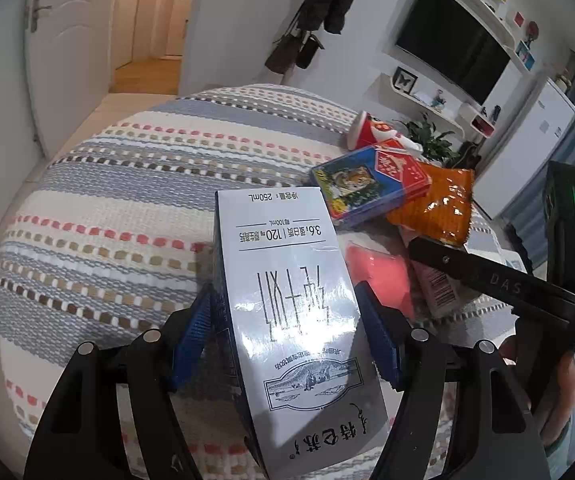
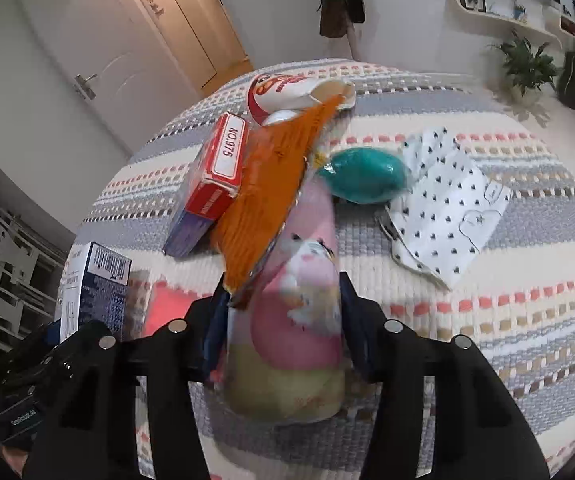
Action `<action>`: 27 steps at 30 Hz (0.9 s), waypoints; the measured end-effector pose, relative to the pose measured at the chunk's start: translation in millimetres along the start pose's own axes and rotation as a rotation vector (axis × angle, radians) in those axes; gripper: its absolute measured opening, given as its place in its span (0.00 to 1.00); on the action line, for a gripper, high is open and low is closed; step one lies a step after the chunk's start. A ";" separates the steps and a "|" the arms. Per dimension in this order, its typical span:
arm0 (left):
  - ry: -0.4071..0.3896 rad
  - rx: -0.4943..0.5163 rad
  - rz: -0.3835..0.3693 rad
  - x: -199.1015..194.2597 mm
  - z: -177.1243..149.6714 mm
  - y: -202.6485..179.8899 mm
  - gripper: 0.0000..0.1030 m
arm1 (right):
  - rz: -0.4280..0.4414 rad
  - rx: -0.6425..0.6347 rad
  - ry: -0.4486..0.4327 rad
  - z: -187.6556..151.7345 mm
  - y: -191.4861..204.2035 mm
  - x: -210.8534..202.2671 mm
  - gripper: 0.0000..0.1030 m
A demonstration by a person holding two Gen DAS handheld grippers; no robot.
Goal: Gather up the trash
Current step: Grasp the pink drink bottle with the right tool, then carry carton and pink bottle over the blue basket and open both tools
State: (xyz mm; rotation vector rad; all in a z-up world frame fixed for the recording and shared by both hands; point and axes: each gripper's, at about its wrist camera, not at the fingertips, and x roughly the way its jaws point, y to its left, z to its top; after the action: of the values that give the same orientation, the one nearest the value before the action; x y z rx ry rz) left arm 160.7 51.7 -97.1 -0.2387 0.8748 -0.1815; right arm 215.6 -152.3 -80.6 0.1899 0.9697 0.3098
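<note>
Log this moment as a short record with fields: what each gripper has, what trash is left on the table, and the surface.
left gripper: jaws shut on milk carton
right gripper: jaws shut on pink bottle
left on table: card box, orange snack bag, red paper cup, teal packet, heart-print paper bag
surface: striped woven tablecloth

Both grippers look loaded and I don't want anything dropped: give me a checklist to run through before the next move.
1. Left gripper shut on the grey-white milk carton: ok.
2. Right gripper shut on the pink cartoon-printed bottle: ok.
3. Orange crinkled snack bag clear of the bottle: not ok, it overlaps it.
4. Trash bin in sight: not ok.
5. Teal wrapped lump collected: not ok.
</note>
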 end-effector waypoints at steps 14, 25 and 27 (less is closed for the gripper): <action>-0.042 0.053 -0.049 -21.7 -11.2 -27.4 0.65 | -0.023 -0.066 0.042 -75.9 -36.9 -73.7 0.46; -0.035 0.111 -0.061 -19.5 -15.3 -53.2 0.65 | -0.004 0.006 0.047 -72.7 -58.8 -71.1 0.65; -0.032 0.117 -0.059 -18.2 -14.3 -56.7 0.66 | 0.004 0.024 0.047 -63.4 -61.4 -64.7 0.65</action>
State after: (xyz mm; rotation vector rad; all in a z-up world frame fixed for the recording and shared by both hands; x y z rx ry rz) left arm 134.8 0.1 -76.7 -0.1580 0.8234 -0.2827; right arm 139.4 -230.8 -83.4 0.2070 1.0195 0.3072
